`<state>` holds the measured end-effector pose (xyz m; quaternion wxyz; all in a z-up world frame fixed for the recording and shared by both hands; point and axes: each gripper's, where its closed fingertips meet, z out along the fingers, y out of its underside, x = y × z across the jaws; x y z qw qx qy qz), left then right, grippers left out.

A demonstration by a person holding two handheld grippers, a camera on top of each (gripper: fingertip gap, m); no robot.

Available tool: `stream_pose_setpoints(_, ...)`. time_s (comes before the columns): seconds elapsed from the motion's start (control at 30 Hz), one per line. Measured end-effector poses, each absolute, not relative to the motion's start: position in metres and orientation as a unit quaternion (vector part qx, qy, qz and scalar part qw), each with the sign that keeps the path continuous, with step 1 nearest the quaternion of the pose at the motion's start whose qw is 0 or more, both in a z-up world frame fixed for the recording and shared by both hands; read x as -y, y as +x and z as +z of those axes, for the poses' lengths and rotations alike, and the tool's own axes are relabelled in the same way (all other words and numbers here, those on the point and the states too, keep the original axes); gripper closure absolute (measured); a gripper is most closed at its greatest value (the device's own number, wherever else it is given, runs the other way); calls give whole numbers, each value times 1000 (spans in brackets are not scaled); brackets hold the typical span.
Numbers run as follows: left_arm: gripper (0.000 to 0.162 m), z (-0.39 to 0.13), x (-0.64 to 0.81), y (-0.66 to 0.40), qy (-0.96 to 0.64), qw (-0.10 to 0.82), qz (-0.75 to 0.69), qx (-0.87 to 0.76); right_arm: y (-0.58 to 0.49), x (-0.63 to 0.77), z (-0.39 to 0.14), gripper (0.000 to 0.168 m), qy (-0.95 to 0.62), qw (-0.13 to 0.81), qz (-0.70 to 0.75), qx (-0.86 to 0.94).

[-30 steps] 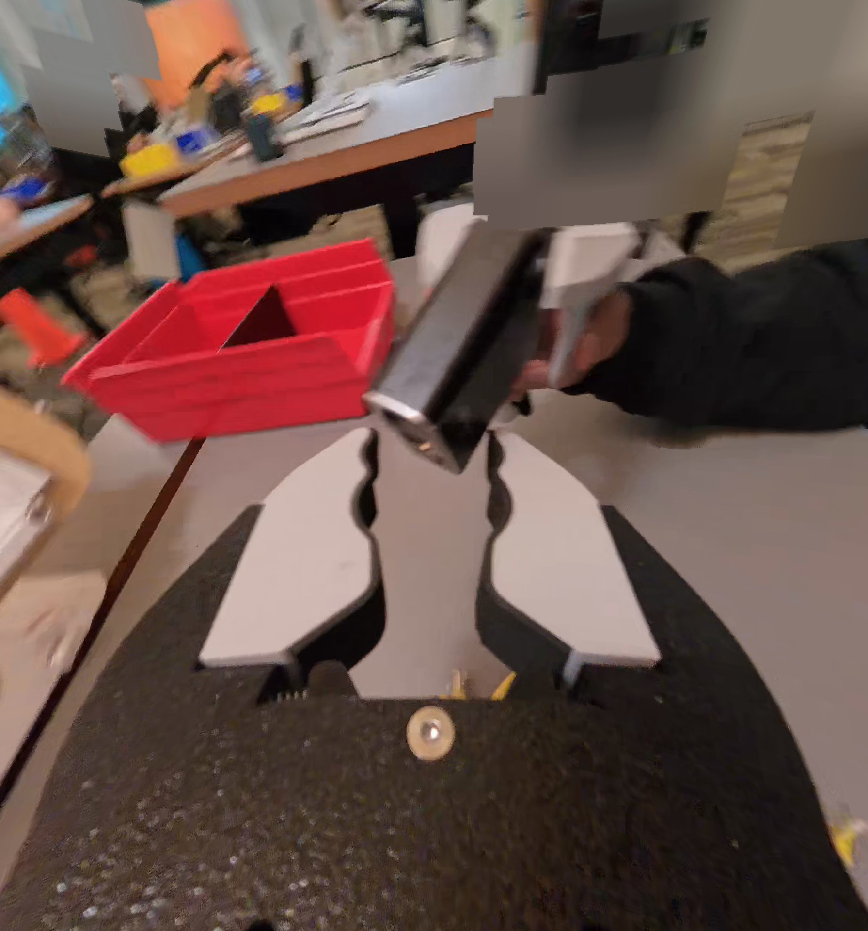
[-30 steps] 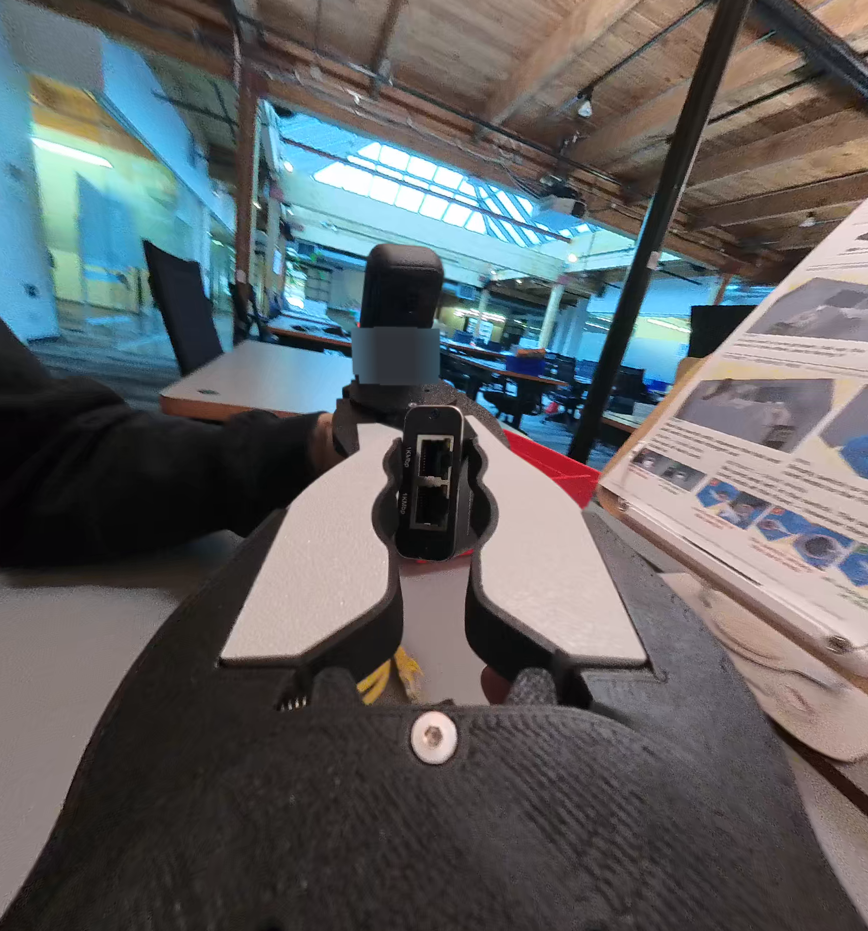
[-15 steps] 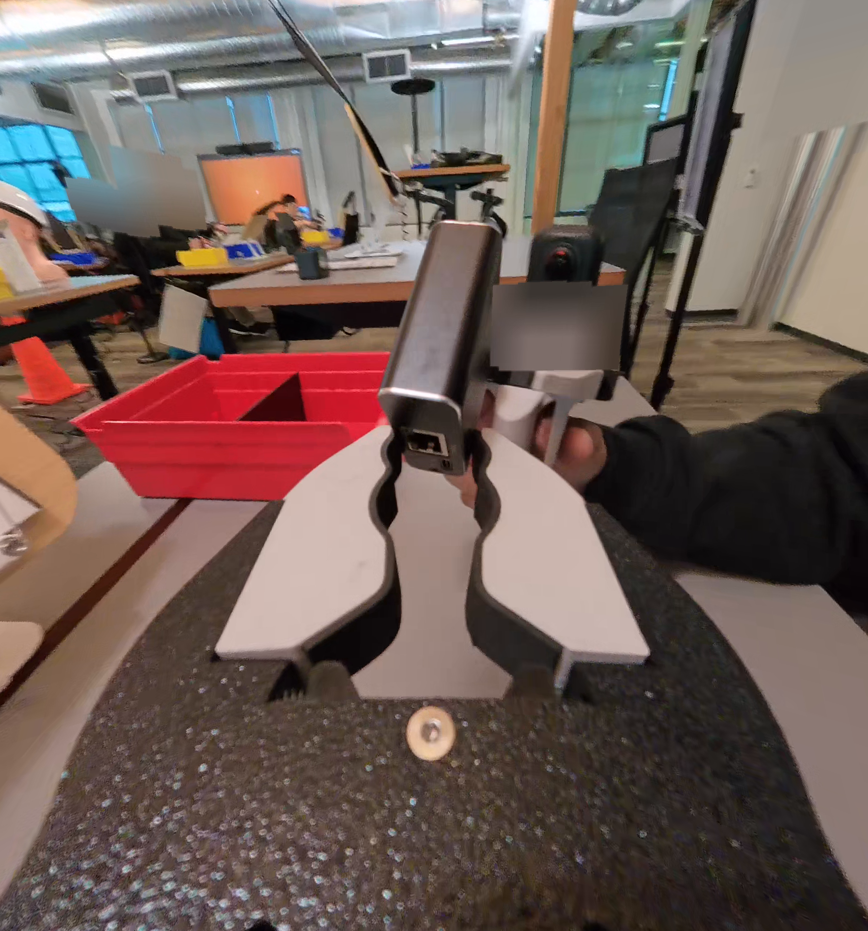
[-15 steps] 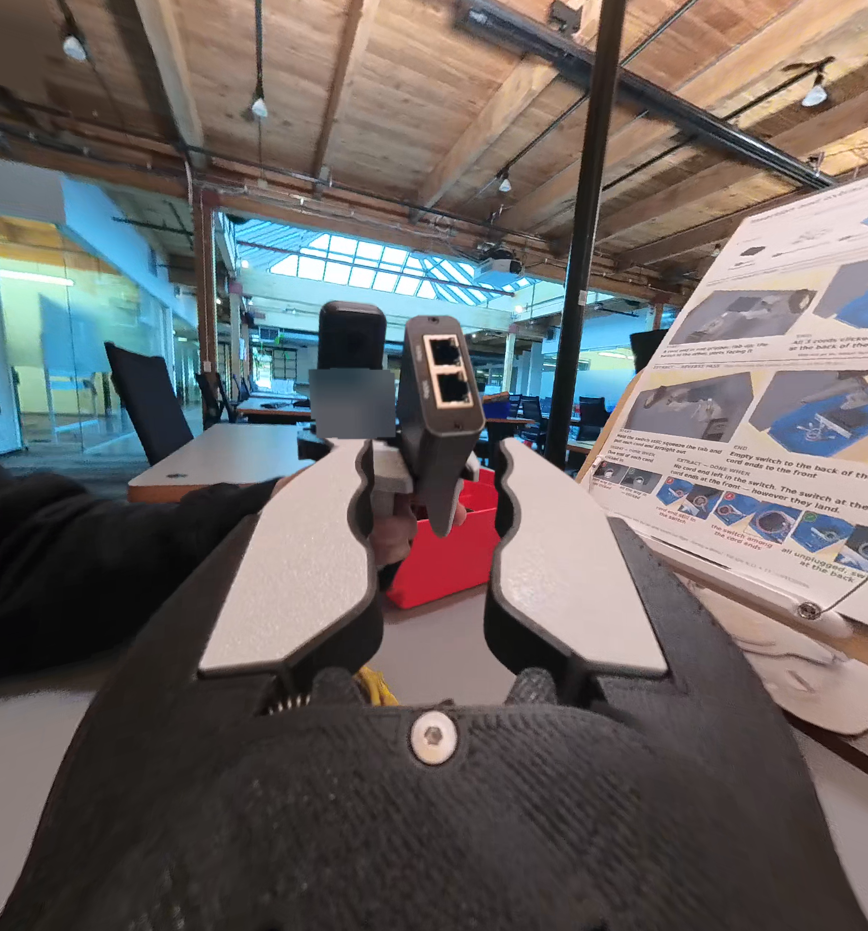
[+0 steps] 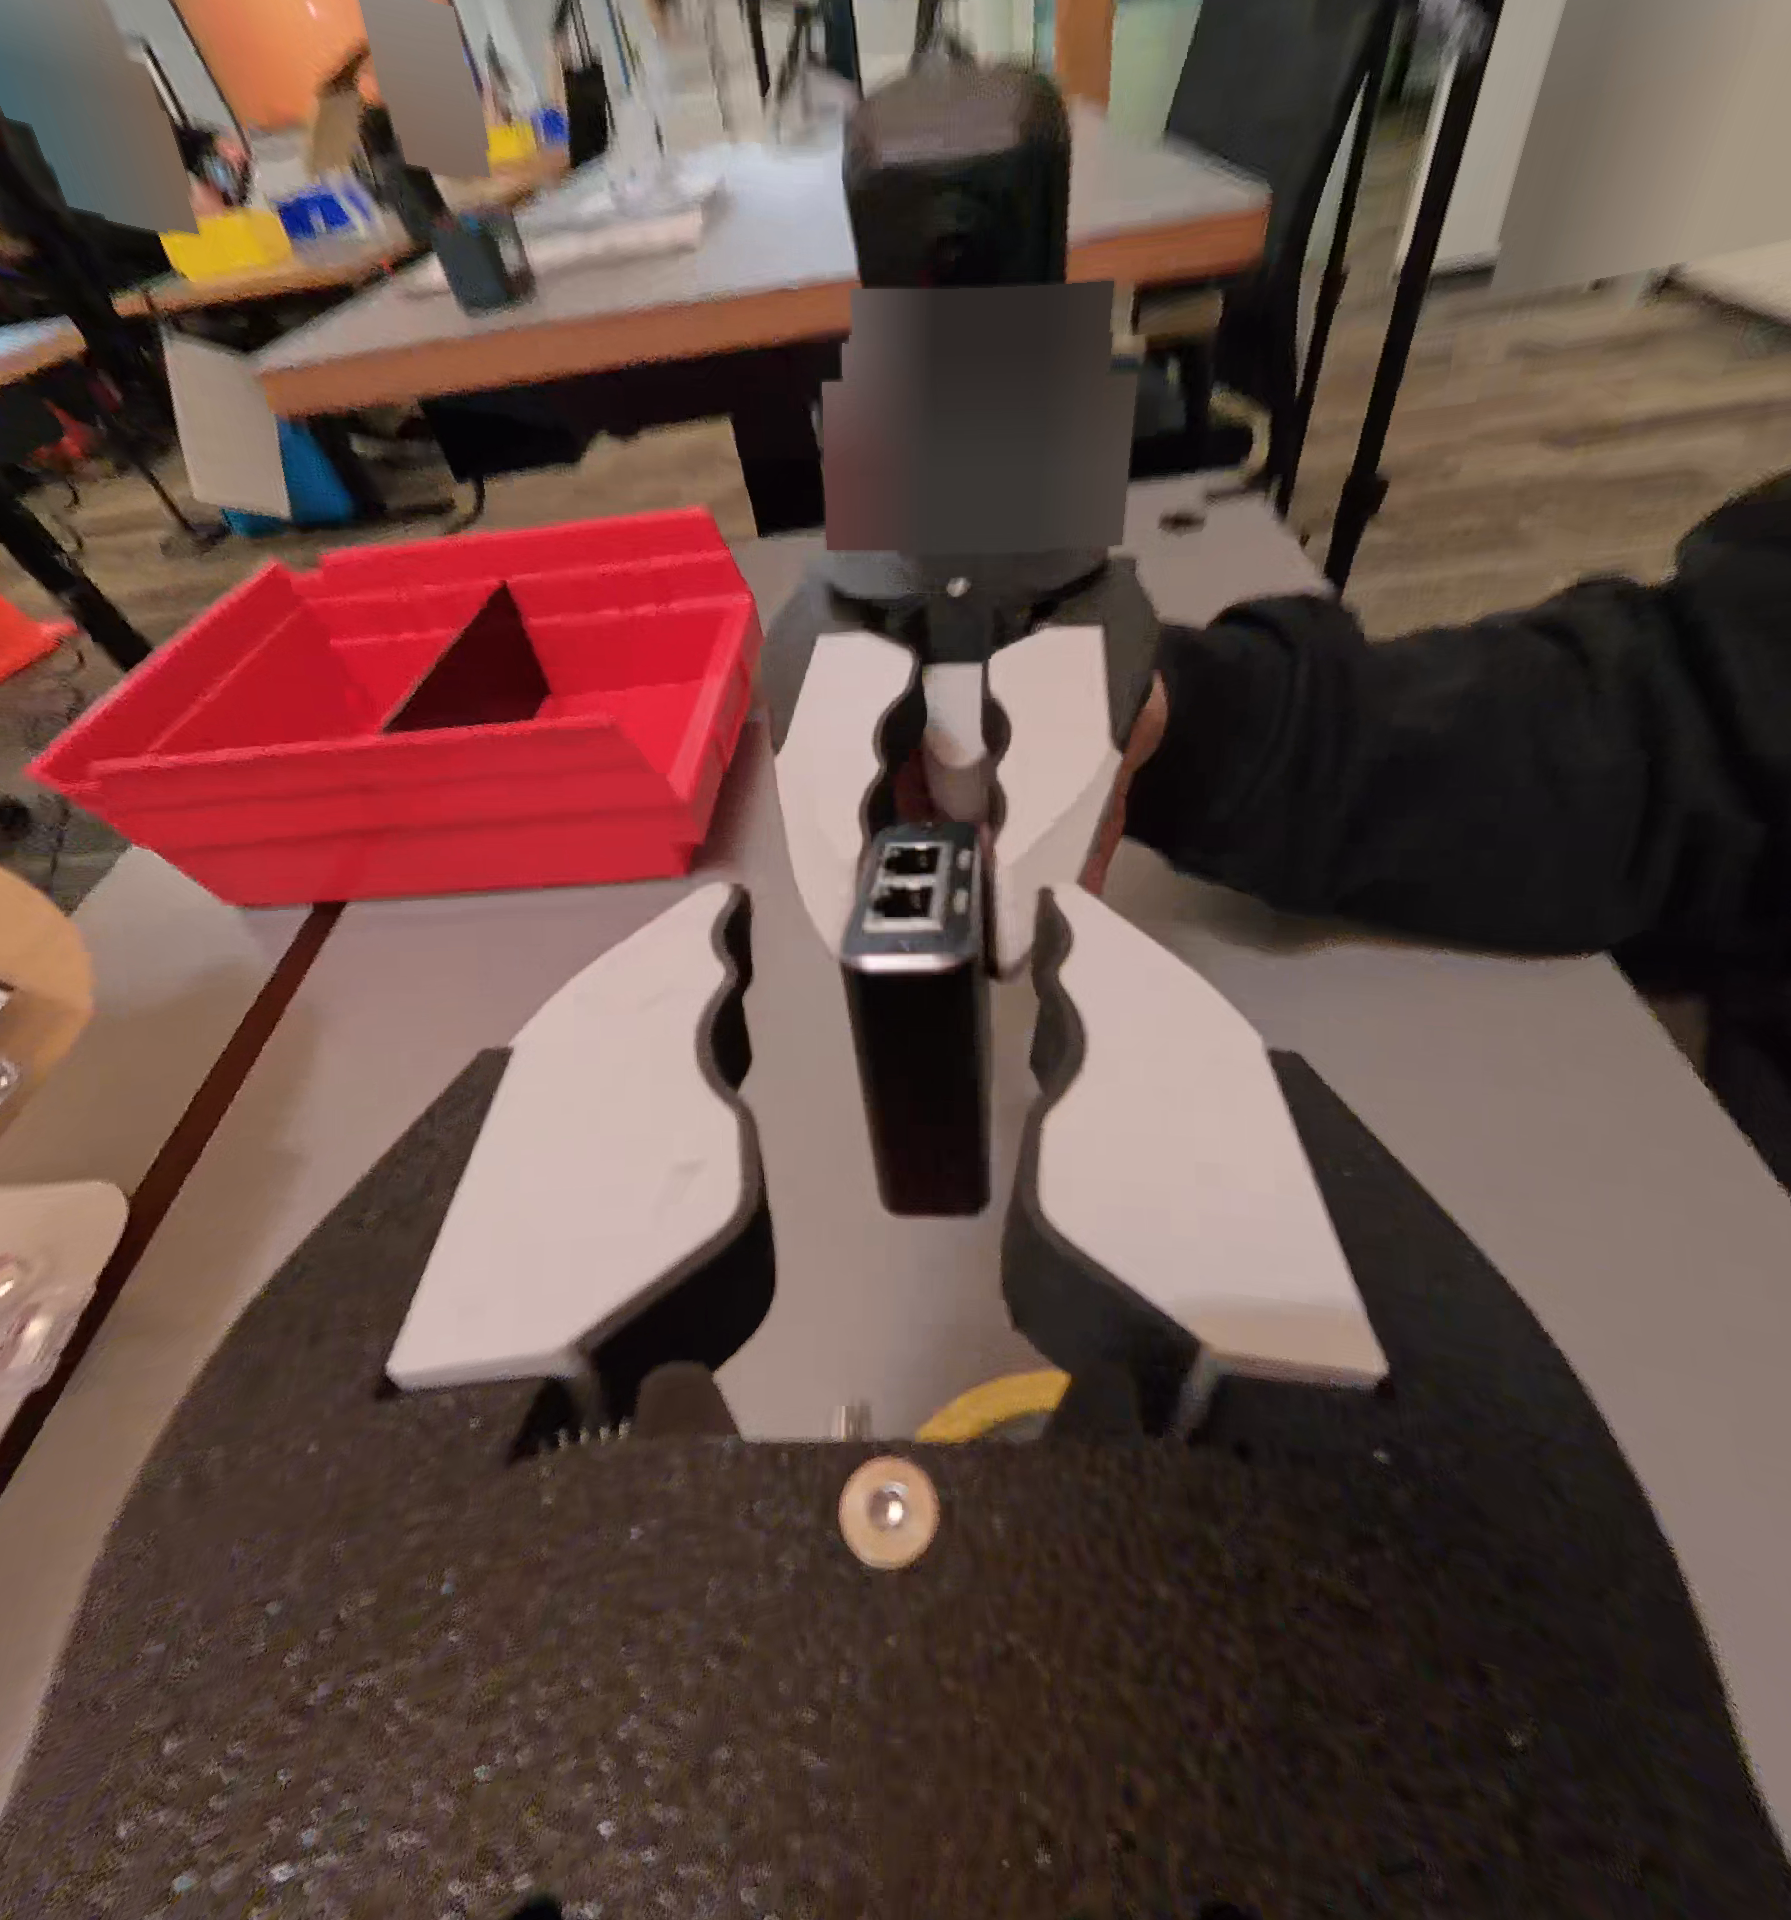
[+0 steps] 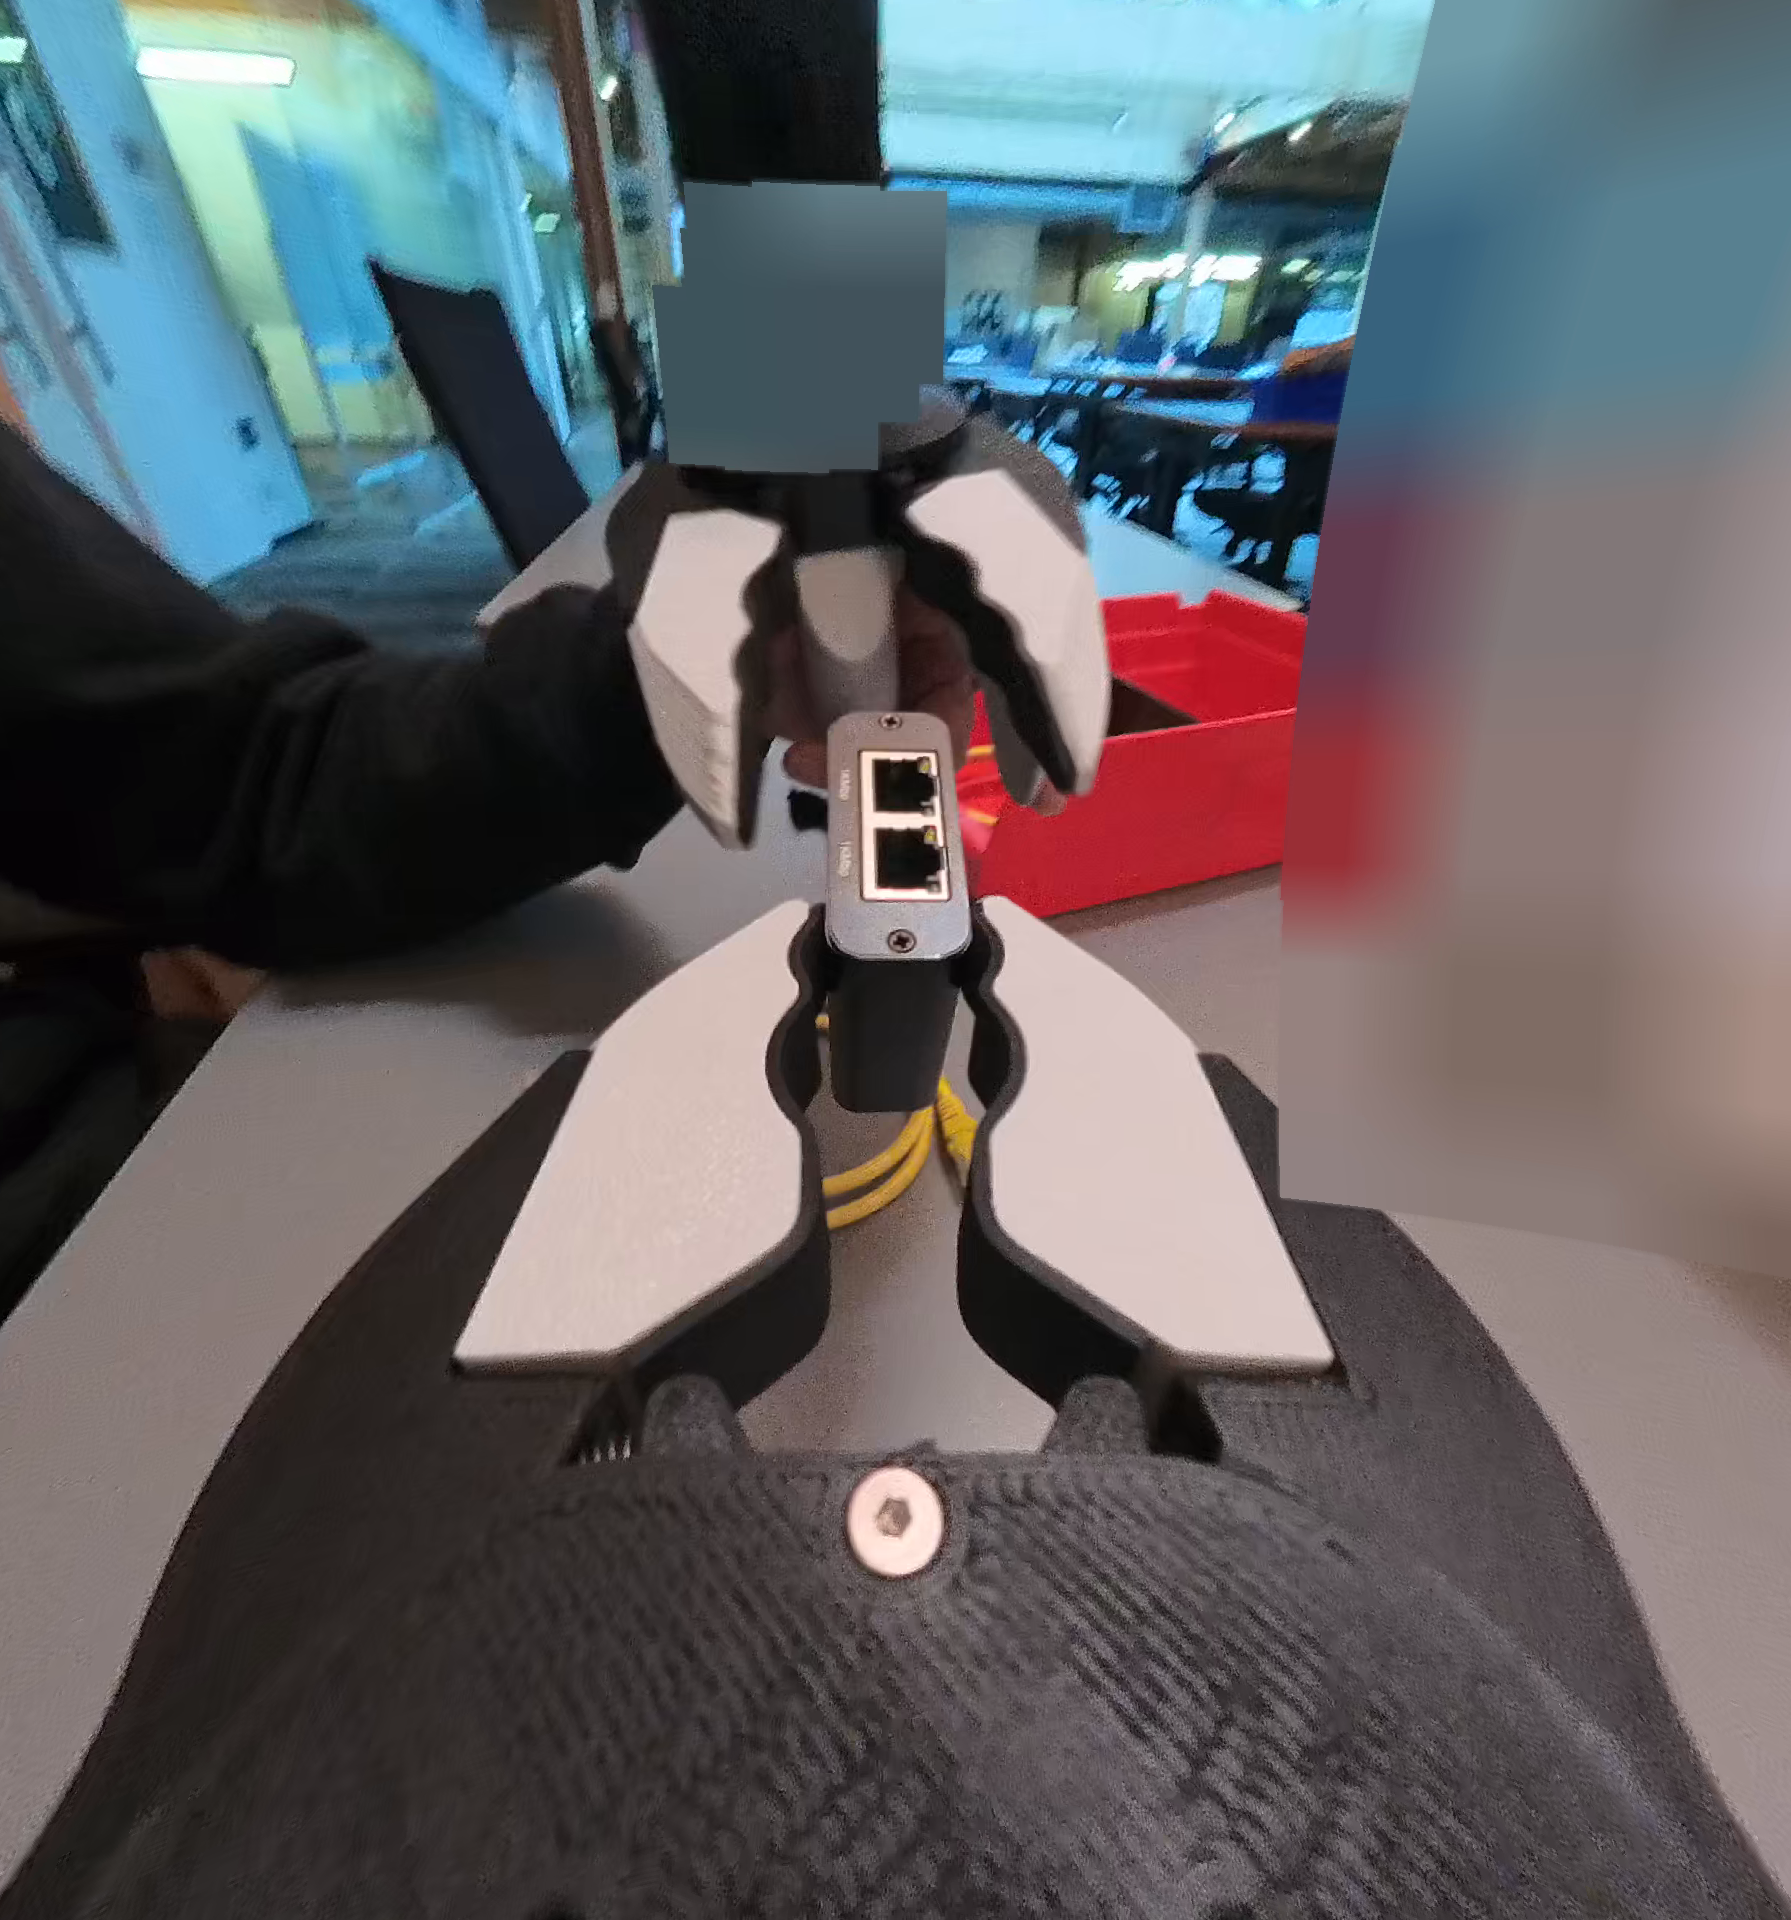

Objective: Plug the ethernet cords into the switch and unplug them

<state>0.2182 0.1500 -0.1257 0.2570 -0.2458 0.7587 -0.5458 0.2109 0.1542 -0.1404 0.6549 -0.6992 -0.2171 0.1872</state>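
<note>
The switch [image 5: 917, 1081] is a slim dark box with two ports on its upper end face [image 6: 896, 826], both empty. It stands about upright over the grey table [image 5: 1390, 1143]. My right gripper [image 6: 896, 920] is shut on its body just below the port face. My left gripper [image 5: 891, 904] is open, its fingers on either side of the switch and apart from it; in the right wrist view it [image 6: 891, 805] faces me from beyond the switch. A yellow ethernet cord [image 6: 870, 1174] lies on the table under the right gripper and also shows in the left wrist view [image 5: 995, 1397].
A red divided bin [image 5: 403, 810] stands at the table's far side, beside the grippers, and shows in the right wrist view [image 6: 1182, 790]. A brown-edged instruction board [image 5: 8, 935] stands at the left. The table's left edge [image 5: 247, 1039] runs close by. A dark sleeve [image 5: 1493, 779] reaches in from the right. My two grippers' fingertips are within a few centimetres of each other.
Half a second ago my left gripper held the switch and the right was open. Now the right is shut on it, the left has opened, and both have dropped toward the table.
</note>
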Motion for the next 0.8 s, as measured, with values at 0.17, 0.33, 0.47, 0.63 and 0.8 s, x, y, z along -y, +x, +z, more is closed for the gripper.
stream_pose_setpoints(0.17, 139, -139, -143, 218, -269, 219, -514, -785, 205, -160, -151, 143, -711, 641, 171, 234)
stream_pose_setpoints(0.33, 139, -130, -155, 230, -330, 222, -539, -743, 217, -170, -143, 139, -696, 678, 155, 180)
stream_pose_setpoints(0.47, 139, -99, -183, 250, -438, 237, -631, -594, 248, -176, -126, 114, -656, 745, 58, 102)
stream_pose_setpoints(0.63, 139, -78, -201, 257, -506, 182, -740, -403, 243, -188, -122, 92, -643, 750, -102, 115)
stream_pose_setpoints(0.8, 140, -80, -183, 259, -519, 81, -789, -318, 243, -179, -103, 99, -583, 775, -220, 102)
